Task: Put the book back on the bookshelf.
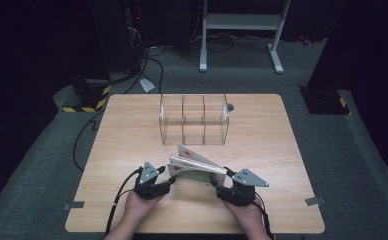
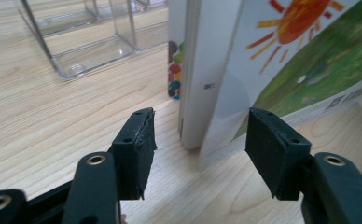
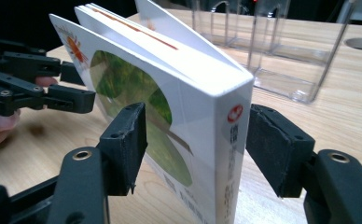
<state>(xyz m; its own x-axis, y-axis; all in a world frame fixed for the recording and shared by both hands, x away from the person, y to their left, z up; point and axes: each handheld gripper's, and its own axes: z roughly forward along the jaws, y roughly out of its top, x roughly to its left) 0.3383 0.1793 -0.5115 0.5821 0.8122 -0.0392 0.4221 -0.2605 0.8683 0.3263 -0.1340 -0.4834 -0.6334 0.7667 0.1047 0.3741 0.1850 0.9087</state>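
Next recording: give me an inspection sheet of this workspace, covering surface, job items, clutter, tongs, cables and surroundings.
Surface: light wooden table, with a round hole near the far edge.
Job's things: picture book standing on its edge, covers fanned open; clear three-compartment organizer behind it, nothing seen inside.
Clutter: two small grey tabs at the table's near corners.
Tongs: left tongs open around the book's free edge; right tongs open around its spine; pads not pressing.
Cables: black cables trail from both tongs; another runs across the floor on the left.
Surroundings: grey carpet, white metal stand, dark equipment, hazard-striped base.
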